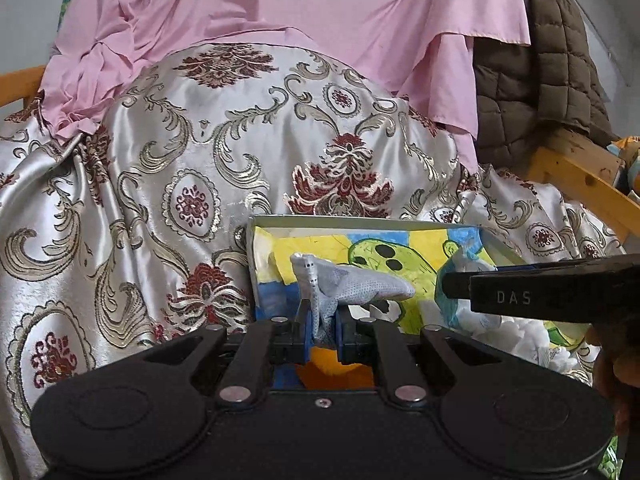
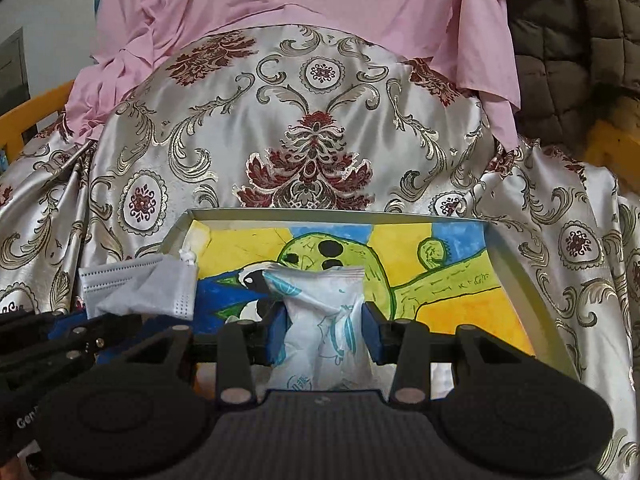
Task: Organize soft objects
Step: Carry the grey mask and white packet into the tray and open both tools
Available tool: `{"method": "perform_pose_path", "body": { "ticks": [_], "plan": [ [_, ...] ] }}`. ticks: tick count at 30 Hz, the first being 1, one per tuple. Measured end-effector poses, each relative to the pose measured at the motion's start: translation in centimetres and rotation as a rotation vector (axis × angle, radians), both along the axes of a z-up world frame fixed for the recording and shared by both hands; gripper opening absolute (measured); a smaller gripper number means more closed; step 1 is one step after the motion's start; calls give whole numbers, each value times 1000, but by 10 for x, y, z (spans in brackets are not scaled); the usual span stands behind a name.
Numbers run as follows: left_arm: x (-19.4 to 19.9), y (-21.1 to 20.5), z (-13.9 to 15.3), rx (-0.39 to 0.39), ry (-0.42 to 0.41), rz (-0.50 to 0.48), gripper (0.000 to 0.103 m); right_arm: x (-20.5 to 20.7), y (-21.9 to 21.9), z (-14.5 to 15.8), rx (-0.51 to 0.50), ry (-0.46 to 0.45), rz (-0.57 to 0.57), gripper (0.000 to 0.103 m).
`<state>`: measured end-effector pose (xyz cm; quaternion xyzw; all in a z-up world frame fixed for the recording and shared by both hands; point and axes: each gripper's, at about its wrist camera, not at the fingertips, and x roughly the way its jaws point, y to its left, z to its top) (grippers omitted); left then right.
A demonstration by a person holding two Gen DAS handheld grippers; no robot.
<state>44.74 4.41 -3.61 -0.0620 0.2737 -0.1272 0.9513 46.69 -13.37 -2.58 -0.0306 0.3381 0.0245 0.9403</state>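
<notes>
Over the painted tray [image 2: 516,264], left gripper [image 1: 323,330] is pinching a face mask [image 1: 352,284], right gripper [image 2: 325,330] is clamping a tissue pack [image 2: 320,320]; probably placing both, releasing next.

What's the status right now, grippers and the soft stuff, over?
Left gripper shut on face mask. Right gripper shut on tissue pack. Both over painted tray. Nothing in the way.

Home, likely a bedroom: wooden bed frame [image 1: 576,168] at right, silvery brocade bedspread [image 1: 160,152] filling mid-frame, pink sheet [image 1: 280,0] heaped along the top, brown quilted jacket [image 1: 540,60] upper right, child-style painted tray [image 2: 516,264] at lower centre.
</notes>
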Motion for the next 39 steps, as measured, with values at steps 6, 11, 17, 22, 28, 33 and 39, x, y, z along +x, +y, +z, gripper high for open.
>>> {"method": "perform_pose_path", "body": {
  "ticks": [6, 11, 17, 22, 28, 33, 39],
  "plan": [
    [3, -2, -3, 0, 21, -27, 12, 0, -2, 0, 3, 2, -2, 45],
    [4, -6, -6, 6, 43, -46, 15, 2, -4, -2, -1, 14, 0, 49],
    [2, -6, -6, 2, 47, -47, 23, 0, -7, -2, 18, 24, -6, 55],
    [-2, -6, -4, 13, 49, -45, 36, -5, -14, -1, 48, 26, -17, 62],
    [-13, -6, 7, 26, 35, -29, 55, -19, -25, 7, 87, 10, -26, 77],
    [-31, -8, 28, 29, -11, 7, 76, -41, -43, 19, 151, -27, -37, 88],
    [-67, -11, 54, 38, -61, 39, 93, -80, -66, 43, 185, -118, -38, 97]
  ]
}}
